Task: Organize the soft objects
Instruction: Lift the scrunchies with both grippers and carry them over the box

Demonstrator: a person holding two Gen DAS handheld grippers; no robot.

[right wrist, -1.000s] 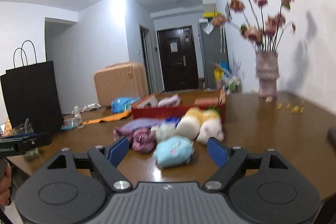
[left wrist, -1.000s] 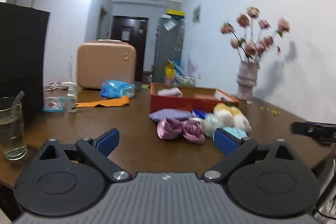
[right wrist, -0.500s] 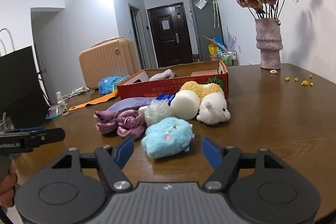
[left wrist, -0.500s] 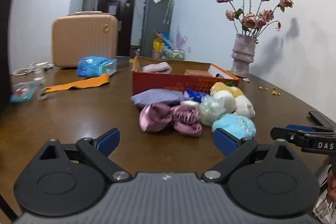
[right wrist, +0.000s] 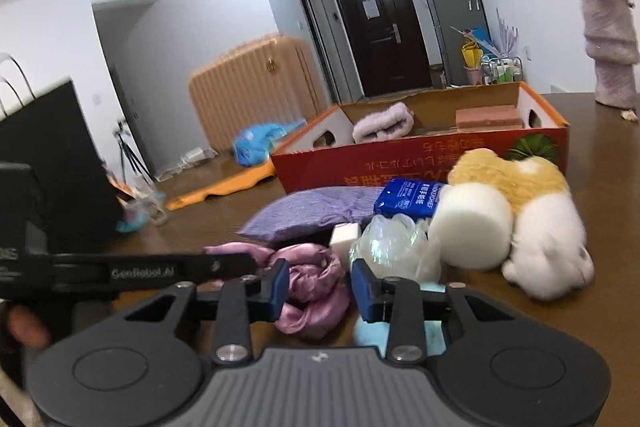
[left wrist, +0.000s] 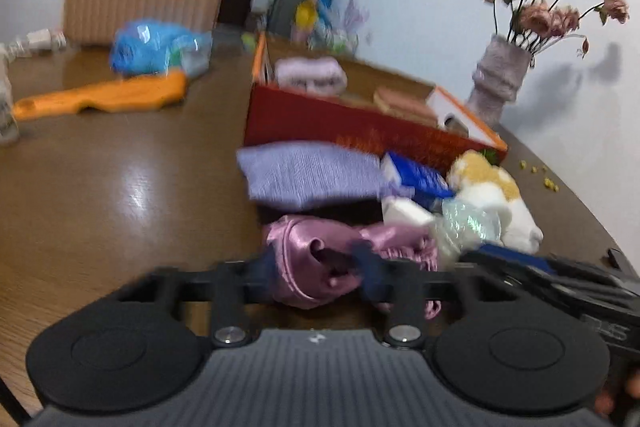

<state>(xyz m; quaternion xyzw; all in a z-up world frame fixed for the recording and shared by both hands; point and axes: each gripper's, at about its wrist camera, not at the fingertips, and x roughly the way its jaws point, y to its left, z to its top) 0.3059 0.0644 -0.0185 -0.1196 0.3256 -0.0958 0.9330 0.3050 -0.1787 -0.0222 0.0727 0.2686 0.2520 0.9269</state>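
Left tool (left wrist: 318,273) is clenched around the pink satin cloth (left wrist: 316,255) at the near edge of the pile on the surface (left wrist: 100,187). Right tool (right wrist: 318,285) is narrowed over the same cloth and a blue plush (right wrist: 400,331) under it; can't tell if it grips anything. Progress looks early: only a rolled towel (right wrist: 384,123) and a brick-like block (right wrist: 490,117) sit in the box (right wrist: 400,163). Still outside: purple pillow (right wrist: 312,211), tissue pack (right wrist: 408,197), foam roll (right wrist: 472,223), plush dog (right wrist: 536,223), clear wrap (right wrist: 392,243).
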